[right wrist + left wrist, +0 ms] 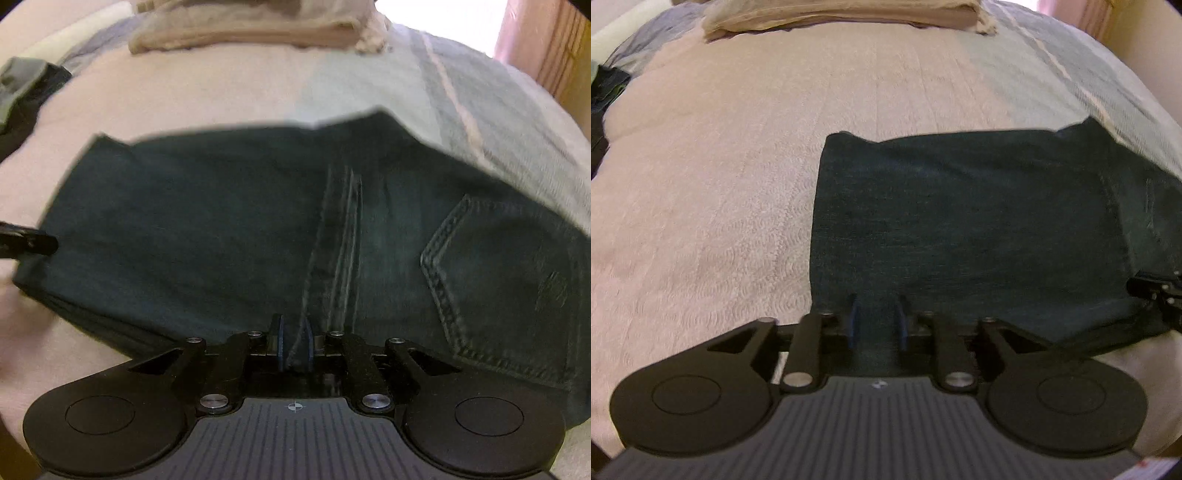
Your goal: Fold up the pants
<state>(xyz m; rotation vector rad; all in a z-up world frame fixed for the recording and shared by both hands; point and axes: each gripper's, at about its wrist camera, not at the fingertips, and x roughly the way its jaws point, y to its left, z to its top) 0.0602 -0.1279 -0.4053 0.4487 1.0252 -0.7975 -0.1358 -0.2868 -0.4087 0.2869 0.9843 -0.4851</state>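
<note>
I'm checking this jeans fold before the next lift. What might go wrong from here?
1. The left claw stands slightly apart over the near edge of the jeans, so that side may slip free and sag when lifted.
2. The right claw pinches only a thin bit of edge near the seam; it might raise just the top layer.
3. The jeans reach the striped edge of the blanket and could slide off.

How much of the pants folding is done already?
Done: the dark jeans lie flat on the pink bedspread, folded into a short block. In hand: the right gripper pinches the near edge; the left gripper straddles it, jaws apart. Left: probably one more fold, away from the grippers.
</note>
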